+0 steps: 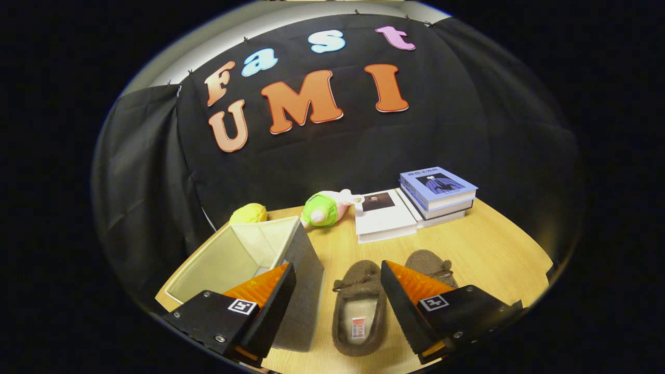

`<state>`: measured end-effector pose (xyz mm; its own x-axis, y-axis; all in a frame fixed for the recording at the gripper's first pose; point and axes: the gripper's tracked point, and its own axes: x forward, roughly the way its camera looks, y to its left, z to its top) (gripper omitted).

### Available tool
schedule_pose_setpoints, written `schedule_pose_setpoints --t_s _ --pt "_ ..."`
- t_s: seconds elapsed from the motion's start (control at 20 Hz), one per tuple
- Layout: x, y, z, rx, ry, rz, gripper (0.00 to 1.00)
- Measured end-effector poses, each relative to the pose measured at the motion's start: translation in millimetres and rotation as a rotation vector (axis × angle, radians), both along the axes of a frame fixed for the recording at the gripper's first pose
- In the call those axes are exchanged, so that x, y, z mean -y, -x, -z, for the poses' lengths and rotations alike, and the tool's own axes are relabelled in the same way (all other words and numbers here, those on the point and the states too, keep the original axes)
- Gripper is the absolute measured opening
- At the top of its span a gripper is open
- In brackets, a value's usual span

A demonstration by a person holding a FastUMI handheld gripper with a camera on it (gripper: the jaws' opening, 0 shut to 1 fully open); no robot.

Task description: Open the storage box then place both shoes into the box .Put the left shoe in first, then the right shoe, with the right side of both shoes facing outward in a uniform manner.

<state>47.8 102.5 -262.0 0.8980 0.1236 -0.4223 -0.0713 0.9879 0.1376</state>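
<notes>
An open grey fabric storage box (304, 259) with a pale lining stands on the wooden table to the left, partly behind my left finger (270, 306). Two brown fuzzy slippers lie side by side with toes pointing away. The left slipper (358, 306) lies between my fingers and shows its pale insole. The right slipper (428, 262) is partly hidden behind my right finger (410, 306). My gripper (337, 278) is open above the left slipper, with nothing between its fingers.
A yellow plush toy (248, 213) sits behind the box. A green and pink plush toy (327, 208) lies beyond the slippers. A white book (382, 221) and a stack of blue books (439, 195) rest at the back right of the table (488, 244).
</notes>
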Motion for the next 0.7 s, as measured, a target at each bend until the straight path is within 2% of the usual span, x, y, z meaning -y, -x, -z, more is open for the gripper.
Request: schedule_pose_setpoints --t_s 0.15,0.5,0.7 --pt "9 4 28 -0.045 0.045 0.021 0.96" --pt "27 8 74 -0.14 0.132 0.07 0.76" --pt "32 2 90 -0.188 0.134 0.1 0.63"
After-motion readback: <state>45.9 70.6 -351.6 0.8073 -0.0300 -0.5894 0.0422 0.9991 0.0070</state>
